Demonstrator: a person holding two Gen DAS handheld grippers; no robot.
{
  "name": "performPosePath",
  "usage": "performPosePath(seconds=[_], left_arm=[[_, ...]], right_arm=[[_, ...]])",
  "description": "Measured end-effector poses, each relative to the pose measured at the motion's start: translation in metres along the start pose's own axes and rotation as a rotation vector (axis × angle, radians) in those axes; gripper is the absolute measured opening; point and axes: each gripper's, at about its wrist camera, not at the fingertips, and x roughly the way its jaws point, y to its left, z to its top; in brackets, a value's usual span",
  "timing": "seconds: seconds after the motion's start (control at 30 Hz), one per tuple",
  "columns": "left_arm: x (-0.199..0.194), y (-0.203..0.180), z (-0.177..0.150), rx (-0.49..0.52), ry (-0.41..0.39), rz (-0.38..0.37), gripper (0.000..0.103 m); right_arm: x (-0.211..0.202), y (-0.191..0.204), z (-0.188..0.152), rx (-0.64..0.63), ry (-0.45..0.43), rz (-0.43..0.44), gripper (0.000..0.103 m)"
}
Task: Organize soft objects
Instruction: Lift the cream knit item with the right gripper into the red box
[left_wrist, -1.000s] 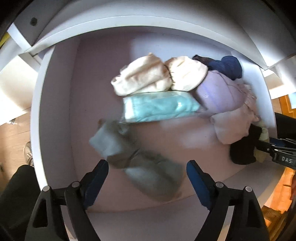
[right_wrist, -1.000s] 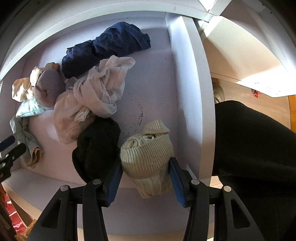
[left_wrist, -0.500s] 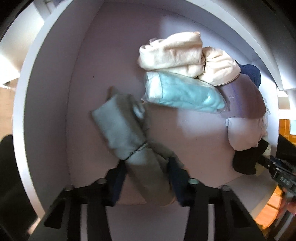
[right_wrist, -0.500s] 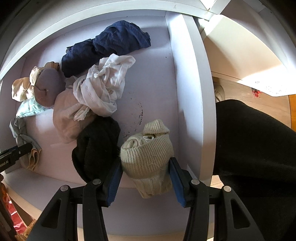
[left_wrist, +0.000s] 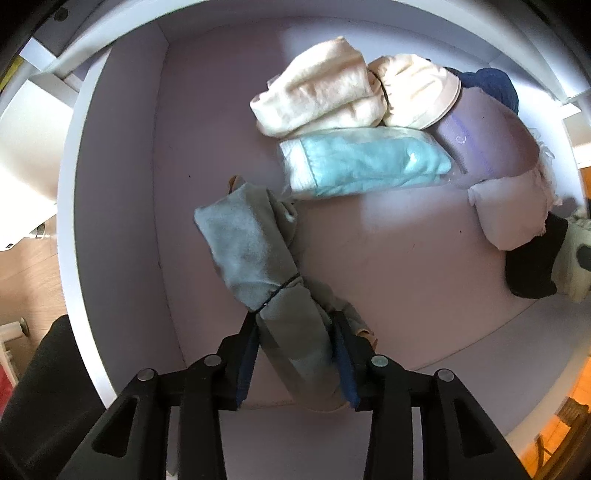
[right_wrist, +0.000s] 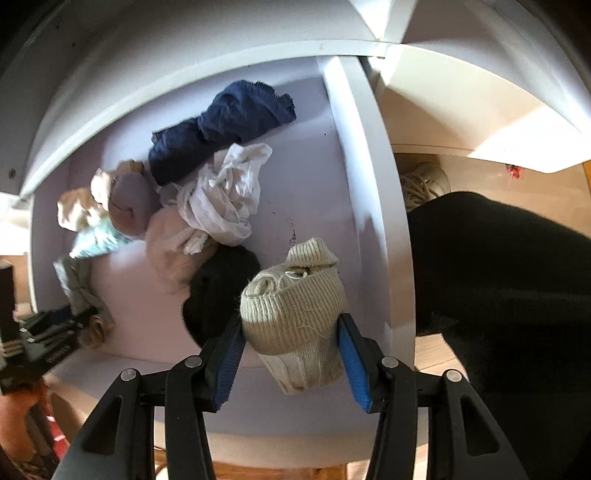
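At the bottom centre of each wrist view, the left tongs (left_wrist: 295, 354) clench a grey-green cloth roll (left_wrist: 258, 266) while the right tongs (right_wrist: 291, 354) clench a beige knitted sock bundle (right_wrist: 295, 314).

Folded cloths (left_wrist: 354, 166) cluster at the drawer's (left_wrist: 110, 192) far end.
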Motion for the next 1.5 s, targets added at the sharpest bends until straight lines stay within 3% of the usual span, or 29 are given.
performPosePath(seconds=[0.13, 0.2, 0.43, 0.6, 0.83, 0.97, 1.27, 1.5], left_arm=[[0.005, 0.003, 0.000, -0.013, 0.008, -0.008, 0.043], [0.021, -0.016, 0.007, -0.028, 0.012, -0.009, 0.046], [0.030, -0.005, 0.010, -0.068, 0.030, -0.032, 0.048], [0.036, -0.002, 0.011, -0.054, 0.029, -0.045, 0.041], [0.043, -0.006, 0.014, -0.030, 0.025, -0.031, 0.039], [0.037, -0.004, 0.013, -0.026, 0.025, -0.027, 0.039], [0.020, -0.001, 0.007, -0.020, 0.023, -0.022, 0.039], [0.010, -0.001, 0.002, -0.017, 0.021, -0.020, 0.039]], right_arm=[[-0.012, -0.004, 0.003, 0.018, -0.016, 0.016, 0.051], [-0.020, -0.003, 0.001, 0.016, -0.026, 0.029, 0.051], [-0.057, 0.015, -0.008, -0.053, -0.076, 0.066, 0.051], [-0.092, 0.022, -0.008, -0.089, -0.131, 0.086, 0.051], [-0.145, 0.016, -0.003, -0.067, -0.193, 0.174, 0.050], [-0.180, 0.018, 0.004, -0.082, -0.248, 0.180, 0.051], [-0.262, 0.046, 0.047, -0.149, -0.376, 0.188, 0.051], [-0.292, 0.085, 0.088, -0.200, -0.426, 0.182, 0.050]])
